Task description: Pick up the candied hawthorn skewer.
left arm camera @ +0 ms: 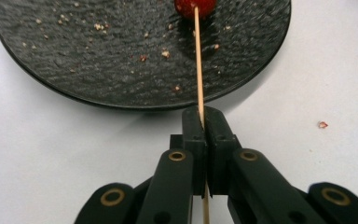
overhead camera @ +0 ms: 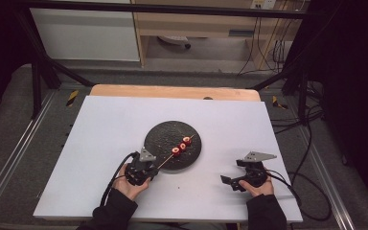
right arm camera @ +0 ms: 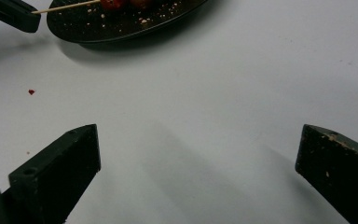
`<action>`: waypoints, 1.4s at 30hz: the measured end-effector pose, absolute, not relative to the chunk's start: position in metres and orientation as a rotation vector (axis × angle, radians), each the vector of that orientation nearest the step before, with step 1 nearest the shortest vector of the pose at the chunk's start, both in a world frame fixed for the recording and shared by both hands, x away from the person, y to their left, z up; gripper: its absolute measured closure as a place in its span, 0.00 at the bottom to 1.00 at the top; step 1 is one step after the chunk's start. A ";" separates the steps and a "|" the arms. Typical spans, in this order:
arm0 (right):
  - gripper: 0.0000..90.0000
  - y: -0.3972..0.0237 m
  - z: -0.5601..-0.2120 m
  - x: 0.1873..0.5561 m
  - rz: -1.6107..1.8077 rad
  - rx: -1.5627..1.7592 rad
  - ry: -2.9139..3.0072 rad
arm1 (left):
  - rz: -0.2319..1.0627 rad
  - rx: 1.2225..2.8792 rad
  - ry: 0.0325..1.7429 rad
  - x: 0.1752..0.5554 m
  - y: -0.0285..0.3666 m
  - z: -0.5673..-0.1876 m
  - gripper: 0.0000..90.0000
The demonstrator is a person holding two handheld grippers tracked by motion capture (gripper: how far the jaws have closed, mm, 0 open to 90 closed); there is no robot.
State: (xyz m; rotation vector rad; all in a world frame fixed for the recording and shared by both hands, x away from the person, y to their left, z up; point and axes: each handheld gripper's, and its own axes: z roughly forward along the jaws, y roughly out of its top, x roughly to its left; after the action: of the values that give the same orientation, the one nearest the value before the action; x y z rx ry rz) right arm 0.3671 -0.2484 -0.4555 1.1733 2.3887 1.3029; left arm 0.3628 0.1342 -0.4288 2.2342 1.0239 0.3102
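1. Writing, brands, labels: nothing legible showing on the grippers, the plate or the table.
2. Left gripper [overhead camera: 146,168]: jaws pressing together, pinching the bare near end of the wooden skewer [left arm camera: 199,70]; a short stub of stick poking out behind the pads, toward the hand.
3. Skewer: running straight ahead from the left jaw tips, passing over the near rim of the black plate [left arm camera: 74,60] and carrying red fruit pieces [overhead camera: 181,145] farther along, above the plate's middle; three pieces counting in the high view.
4. Right gripper [overhead camera: 243,173]: jaws standing wide apart, gripping nothing, resting over bare white table [right arm camera: 214,116], well apart from the skewer, with the plate lying ahead and off to its left.
5. Crumbs [left arm camera: 166,54]: lying scattered across the plate; one red fleck [left arm camera: 323,124] sitting on the table just right of the left jaws.
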 end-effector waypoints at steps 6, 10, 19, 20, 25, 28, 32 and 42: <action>0.01 -0.247 -0.455 0.367 1.303 1.163 2.390 | 0.334 2.193 0.990 0.357 0.141 -0.424 0.98; 0.01 -0.247 -0.455 0.367 1.302 1.170 2.390 | 0.347 2.153 0.970 0.354 0.148 -0.421 0.98; 0.01 -0.246 -0.454 0.367 1.309 1.174 2.385 | 0.355 2.072 0.935 0.347 0.164 -0.415 0.98; 0.01 -0.245 -0.454 0.367 1.312 1.173 2.385 | 0.354 2.066 0.935 0.346 0.165 -0.415 0.98; 0.01 -0.243 -0.453 0.367 1.320 1.172 2.384 | 0.361 2.034 0.940 0.343 0.176 -0.417 0.98; 0.01 -0.242 -0.452 0.368 1.322 1.176 2.379 | 0.362 2.018 0.943 0.342 0.182 -0.418 0.98; 0.01 -0.236 -0.449 0.369 1.337 1.182 2.367 | 0.364 2.006 0.942 0.339 0.189 -0.422 0.98; 0.01 -0.204 -0.434 0.376 1.386 1.152 2.359 | 0.353 1.980 0.933 0.335 0.201 -0.428 0.98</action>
State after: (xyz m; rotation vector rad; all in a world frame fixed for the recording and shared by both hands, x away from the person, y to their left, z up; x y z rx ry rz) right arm 0.3760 -0.2040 -0.4335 1.1523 2.3586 1.3860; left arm 0.3351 0.2006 -0.4276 1.9796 0.9332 0.3534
